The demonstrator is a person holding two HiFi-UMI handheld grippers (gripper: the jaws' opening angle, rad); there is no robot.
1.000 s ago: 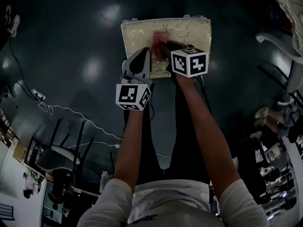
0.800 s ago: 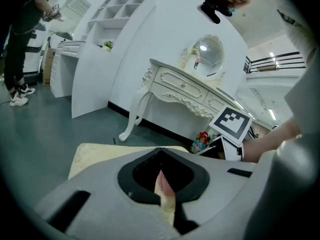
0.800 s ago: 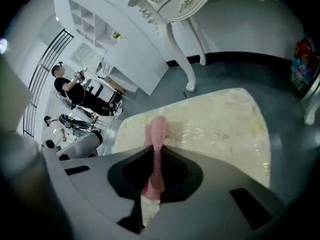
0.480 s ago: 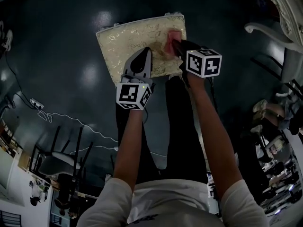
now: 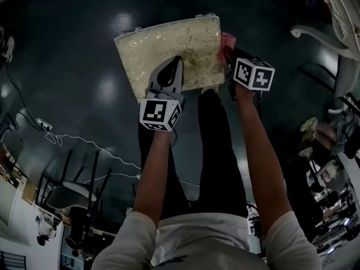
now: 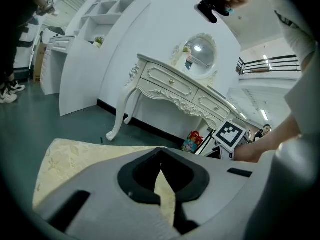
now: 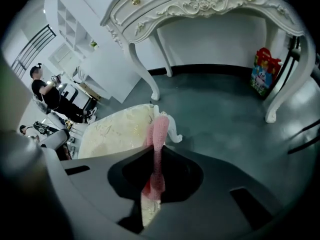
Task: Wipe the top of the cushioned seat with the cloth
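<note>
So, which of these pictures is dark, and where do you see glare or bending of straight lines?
Head view: dim overall, the cushioned seat is the brightest thing, and there are glare spots on the floor. Left gripper view: brightly lit, with black corners from the wide lens. Right gripper view: the dressing table bows strongly.

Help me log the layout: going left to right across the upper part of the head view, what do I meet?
The cushioned seat → pink cloth, just off the seat's right edge → white table leg.
</note>
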